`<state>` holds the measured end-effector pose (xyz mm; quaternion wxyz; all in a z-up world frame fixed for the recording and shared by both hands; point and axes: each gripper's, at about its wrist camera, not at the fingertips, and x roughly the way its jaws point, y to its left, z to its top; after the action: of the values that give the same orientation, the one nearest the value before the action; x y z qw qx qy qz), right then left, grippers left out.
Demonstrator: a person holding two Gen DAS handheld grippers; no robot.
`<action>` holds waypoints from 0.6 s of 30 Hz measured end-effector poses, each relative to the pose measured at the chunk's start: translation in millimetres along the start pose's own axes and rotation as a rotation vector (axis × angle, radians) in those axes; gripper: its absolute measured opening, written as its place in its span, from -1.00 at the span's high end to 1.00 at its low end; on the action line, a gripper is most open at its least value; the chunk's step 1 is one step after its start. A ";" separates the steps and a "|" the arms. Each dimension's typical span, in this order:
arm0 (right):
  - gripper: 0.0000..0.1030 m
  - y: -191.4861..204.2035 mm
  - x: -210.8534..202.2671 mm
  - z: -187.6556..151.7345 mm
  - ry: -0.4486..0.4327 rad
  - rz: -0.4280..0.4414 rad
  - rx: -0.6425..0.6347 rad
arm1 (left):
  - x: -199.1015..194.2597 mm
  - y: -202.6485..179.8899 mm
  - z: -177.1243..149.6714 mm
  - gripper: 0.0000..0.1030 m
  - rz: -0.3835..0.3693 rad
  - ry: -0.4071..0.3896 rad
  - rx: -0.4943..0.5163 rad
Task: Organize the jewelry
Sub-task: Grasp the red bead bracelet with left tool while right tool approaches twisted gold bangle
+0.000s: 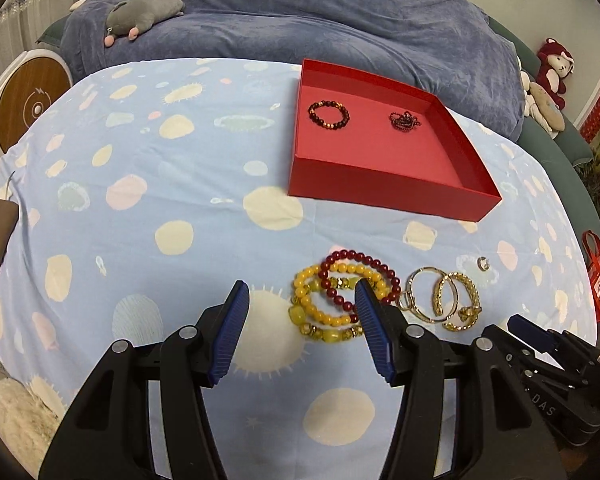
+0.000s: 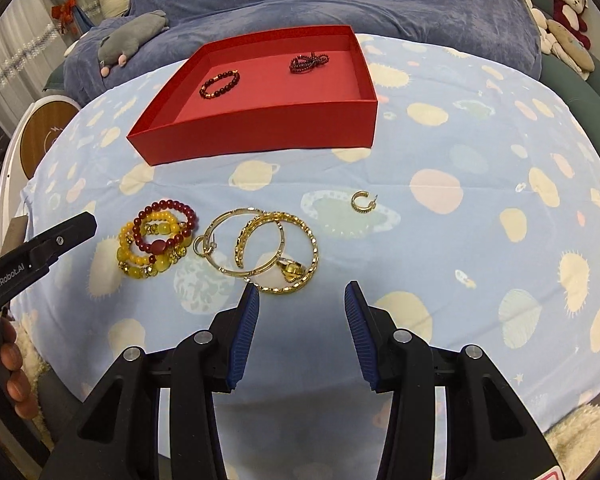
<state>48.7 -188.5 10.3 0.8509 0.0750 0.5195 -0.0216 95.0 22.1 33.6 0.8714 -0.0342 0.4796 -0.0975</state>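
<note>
A red tray point(image 1: 384, 194) point(image 2: 260, 132) on the blue spotted cloth holds a dark beaded bracelet point(image 1: 328, 115) point(image 2: 220, 84) and a dark chain point(image 1: 405, 120) point(image 2: 309, 62). In front lie yellow bead bracelets point(image 1: 324, 316) point(image 2: 138, 258) overlapped by a red bead bracelet point(image 1: 374, 266) point(image 2: 166, 206), gold bangles point(image 1: 444, 298) point(image 2: 276, 248) and a small gold hoop earring point(image 1: 483, 264) point(image 2: 361, 202). My left gripper point(image 1: 302, 294) is open just above the bead bracelets. My right gripper point(image 2: 302, 294) is open, just short of the bangles.
A blue blanket with a grey plush toy point(image 1: 144, 14) point(image 2: 130, 38) lies behind the tray. A round wooden-topped device point(image 1: 28, 104) point(image 2: 46, 128) stands at the left. Plush toys point(image 1: 552, 76) point(image 2: 568, 12) sit at the right.
</note>
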 end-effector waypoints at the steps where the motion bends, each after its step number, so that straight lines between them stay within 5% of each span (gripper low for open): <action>1: 0.14 0.4 2.0 0.8 0.004 0.001 0.005 | -0.1 -0.6 -3.1 -0.12 0.004 0.000 0.003; 5: -0.15 3.4 9.4 9.2 -0.009 -0.015 0.057 | -1.3 -3.0 -7.7 -0.14 0.011 -0.009 0.010; 18: -0.25 19.6 44.1 25.9 0.005 -0.076 0.094 | 8.2 5.3 -2.0 -0.14 0.018 0.008 -0.032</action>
<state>94.0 -171.2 -15.1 0.8438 0.0952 0.5223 -0.0781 98.3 25.7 24.9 0.8698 -0.0434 0.4846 -0.0821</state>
